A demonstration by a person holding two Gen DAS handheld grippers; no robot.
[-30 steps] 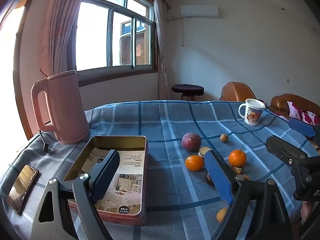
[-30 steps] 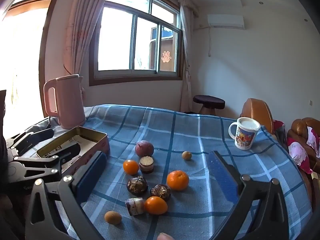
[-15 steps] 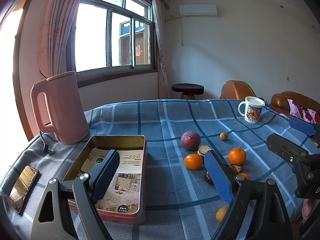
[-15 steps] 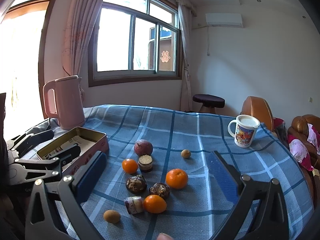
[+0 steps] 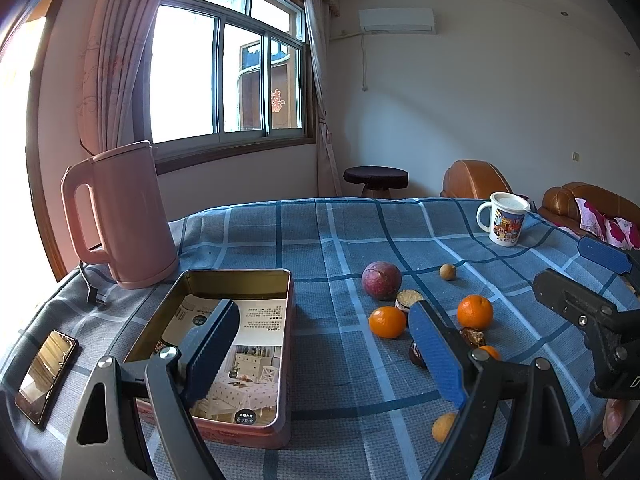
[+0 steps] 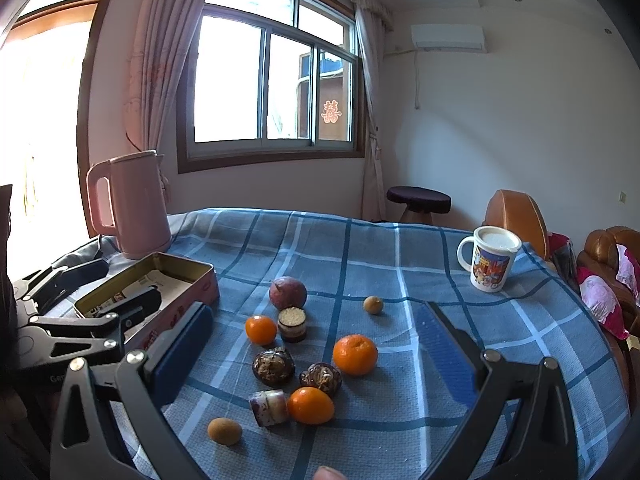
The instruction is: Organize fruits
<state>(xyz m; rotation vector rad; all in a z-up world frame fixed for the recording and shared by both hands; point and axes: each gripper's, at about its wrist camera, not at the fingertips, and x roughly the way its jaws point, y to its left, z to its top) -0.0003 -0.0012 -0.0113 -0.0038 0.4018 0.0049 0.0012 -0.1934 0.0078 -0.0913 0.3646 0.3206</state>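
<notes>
The left gripper [image 5: 320,344] hangs above the blue checked tablecloth [image 5: 344,236] with its blue-padded jaws spread wide and nothing between them; its left finger sits over the open rectangular pink metal tin [image 5: 286,364], whose floor is lined with a printed leaflet; the right gripper [image 6: 316,344] likewise hovers wide apart and empty, framing the scattered fruit.

The fruit all lies on the cloth to the right of the tin, none inside it; a round purple passion fruit [image 6: 288,293] sits farthest back, with a small tan longan [image 6: 373,304] apart to its right; a small orange mandarin [image 6: 261,329] rests just beside a short brown-topped round cake [image 6: 293,324]; a larger orange mandarin [image 6: 355,354] lies to the right; two dark glossy wrapped sweets [image 6: 273,365] sit between them; nearer the camera a third orange mandarin [image 6: 310,405] touches a tipped pinkish cylinder snack [image 6: 269,406]; a tan oval fruit [image 6: 224,431] lies nearest.

A tall pink electric kettle [image 5: 116,216] stands behind the tin; a dark smartphone [image 5: 46,376] lies at the left edge; a white cartoon-printed mug [image 5: 505,224] stands at the far right.
</notes>
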